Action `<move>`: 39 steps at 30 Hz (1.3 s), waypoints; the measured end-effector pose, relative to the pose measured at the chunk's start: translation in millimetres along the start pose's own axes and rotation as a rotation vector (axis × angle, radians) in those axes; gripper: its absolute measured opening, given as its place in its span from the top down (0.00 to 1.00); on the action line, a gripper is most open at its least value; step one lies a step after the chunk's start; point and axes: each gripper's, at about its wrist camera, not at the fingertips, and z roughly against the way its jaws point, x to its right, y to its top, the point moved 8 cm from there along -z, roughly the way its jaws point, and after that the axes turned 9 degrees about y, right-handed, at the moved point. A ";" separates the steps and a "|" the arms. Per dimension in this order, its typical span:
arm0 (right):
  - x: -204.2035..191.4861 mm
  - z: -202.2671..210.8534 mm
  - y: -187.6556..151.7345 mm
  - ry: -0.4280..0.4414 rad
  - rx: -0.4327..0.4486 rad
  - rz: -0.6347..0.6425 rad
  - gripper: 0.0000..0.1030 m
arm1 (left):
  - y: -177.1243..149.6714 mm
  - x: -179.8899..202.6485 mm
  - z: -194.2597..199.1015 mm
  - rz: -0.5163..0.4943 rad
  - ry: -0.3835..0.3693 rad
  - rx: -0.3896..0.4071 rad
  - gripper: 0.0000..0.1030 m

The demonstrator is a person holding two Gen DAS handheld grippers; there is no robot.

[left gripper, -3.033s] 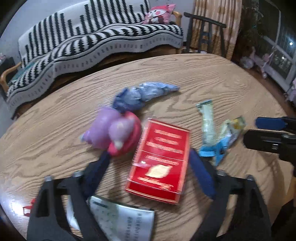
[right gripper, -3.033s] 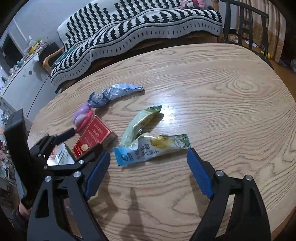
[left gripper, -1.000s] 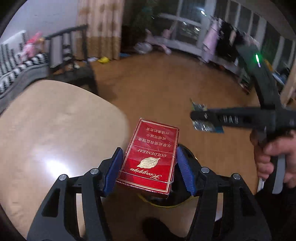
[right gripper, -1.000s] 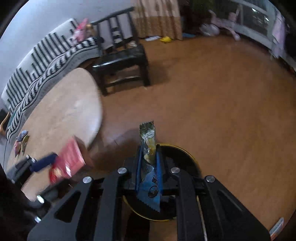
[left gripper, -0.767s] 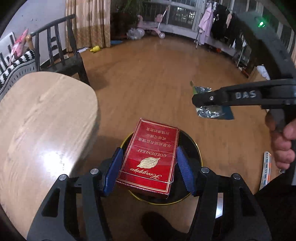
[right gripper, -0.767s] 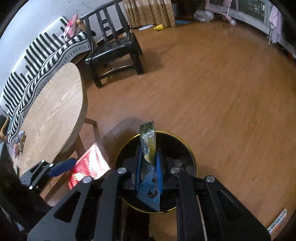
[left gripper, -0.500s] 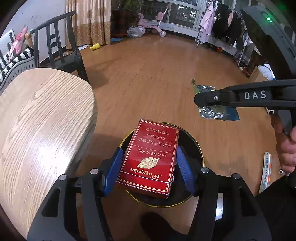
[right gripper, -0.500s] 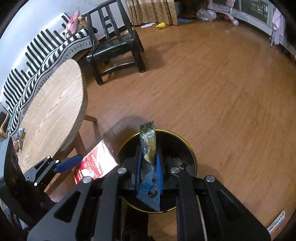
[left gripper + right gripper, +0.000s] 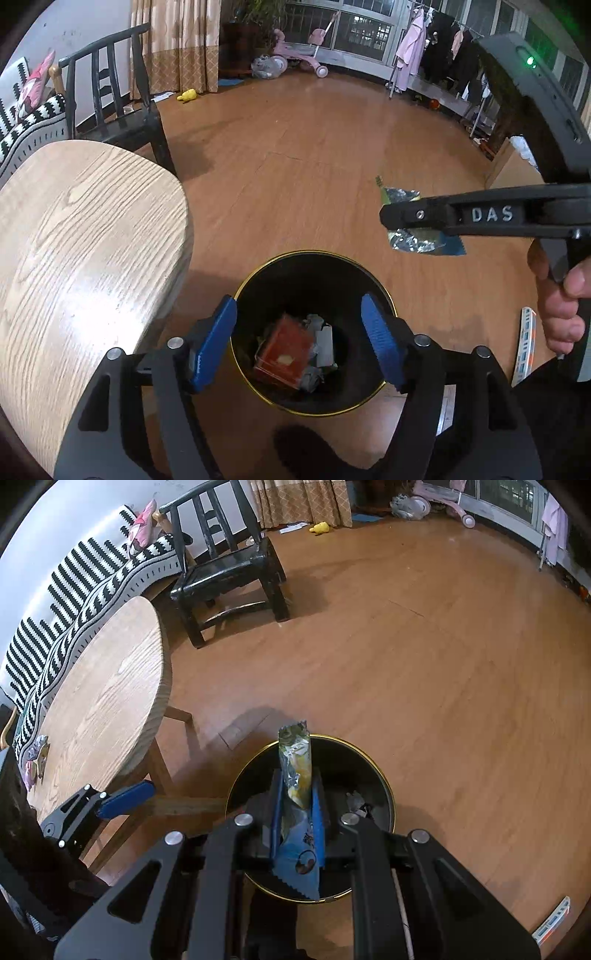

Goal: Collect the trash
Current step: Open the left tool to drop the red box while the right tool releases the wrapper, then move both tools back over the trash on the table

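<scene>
The jaws of the left gripper (image 9: pixel 299 339) are opening, with nothing between the blue pads; they are held above the black trash bin (image 9: pixel 314 408), which stands on the wooden floor (image 9: pixel 314 155) just beside the round wooden desk (image 9: pixel 74 236). A red cigarette pack (image 9: pixel 284 349) is seen lying inside the bin among crumpled grey wrappers. The jaws of the right gripper (image 9: pixel 297 812) are nearly closed and are clamped on a snack wrapper (image 9: pixel 295 771), which is held upright over the same bin, its blue end toward the camera and its silver end pointing away. The right gripper is gripped by a hand (image 9: pixel 561 306) at the edge of the left wrist view. A few more wrappers (image 9: pixel 37 757) are left on the far end of the desk. A black wooden chair (image 9: pixel 229 568) is set beyond the desk.
</scene>
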 end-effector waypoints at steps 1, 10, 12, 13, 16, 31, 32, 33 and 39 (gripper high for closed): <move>-1.3 -1.1 0.0 0.000 -0.003 0.002 0.86 | 0.2 -0.3 1.1 0.002 0.000 0.002 0.34; -3.3 -15.8 -7.0 -0.006 -0.070 0.003 0.86 | 12.5 -11.9 21.6 0.040 0.001 0.038 0.23; -3.9 -16.7 -7.4 -0.005 -0.074 0.001 0.86 | 13.9 -14.1 25.9 0.050 0.001 0.047 0.20; -4.3 -17.7 -8.2 -0.006 -0.082 -0.001 0.86 | 13.9 -14.9 27.9 0.051 0.002 0.052 0.19; -3.4 -22.5 -10.4 -0.008 -0.107 0.000 0.69 | 13.1 -17.8 32.9 0.052 0.012 0.061 0.16; -61.9 -10.4 12.7 -0.001 0.010 0.047 0.45 | 5.4 -86.6 85.7 0.165 0.099 0.119 0.11; -71.9 -10.3 16.3 0.013 0.020 0.059 0.44 | 3.3 -99.1 92.8 0.183 0.117 0.127 0.10; -86.7 -10.9 20.5 0.030 0.034 0.075 0.44 | -0.8 -117.1 103.2 0.206 0.146 0.135 0.10; -202.4 -39.4 26.5 0.121 0.011 0.231 0.43 | -49.3 -237.9 163.7 0.391 0.328 0.150 0.10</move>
